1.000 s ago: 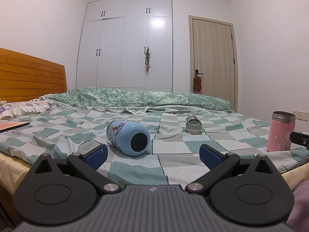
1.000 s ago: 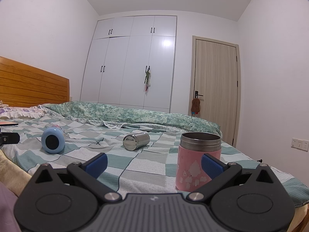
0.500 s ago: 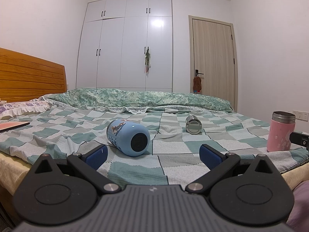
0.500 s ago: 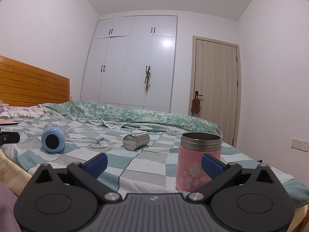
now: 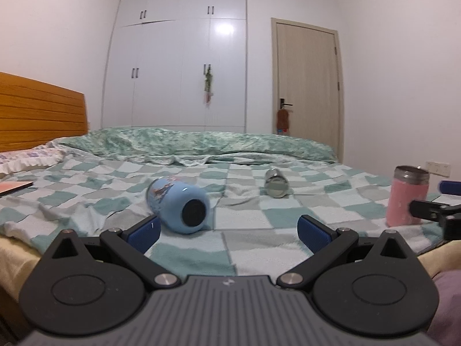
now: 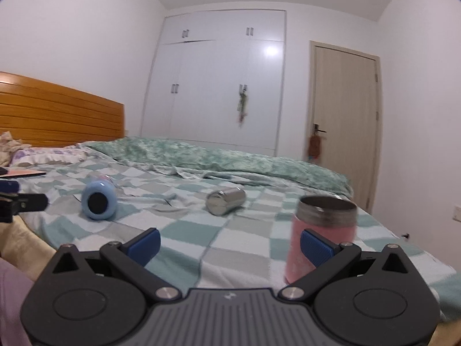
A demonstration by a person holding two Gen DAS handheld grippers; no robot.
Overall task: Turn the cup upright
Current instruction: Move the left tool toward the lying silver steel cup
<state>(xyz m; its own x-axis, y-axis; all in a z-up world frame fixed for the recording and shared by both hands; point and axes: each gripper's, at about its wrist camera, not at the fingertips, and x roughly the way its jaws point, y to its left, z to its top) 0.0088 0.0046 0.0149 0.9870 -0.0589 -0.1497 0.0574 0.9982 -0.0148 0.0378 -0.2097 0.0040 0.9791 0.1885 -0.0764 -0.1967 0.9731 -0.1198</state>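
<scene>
A light blue cup (image 5: pixel 180 206) lies on its side on the checked bedspread, its dark base facing me; it also shows in the right wrist view (image 6: pixel 98 199). A steel cup (image 5: pixel 276 184) lies on its side farther back, also seen from the right (image 6: pixel 225 200). A pink cup (image 5: pixel 406 196) stands upright at the right, close to my right gripper's right finger (image 6: pixel 322 235). My left gripper (image 5: pixel 227 233) is open and empty, just short of the blue cup. My right gripper (image 6: pixel 229 243) is open and empty.
A green quilt (image 5: pixel 201 144) is bunched along the far side of the bed. A wooden headboard (image 5: pixel 40 115) is at the left, with pillows (image 6: pixel 49 155) and a flat pink book (image 5: pixel 13 187). The white wardrobe (image 5: pixel 184 66) and a door (image 5: pixel 306 86) stand behind.
Both grippers have lifted and moved forward over the bed. The right one has swung left, so the pink cup now sits behind its right finger. The cups have not moved.
</scene>
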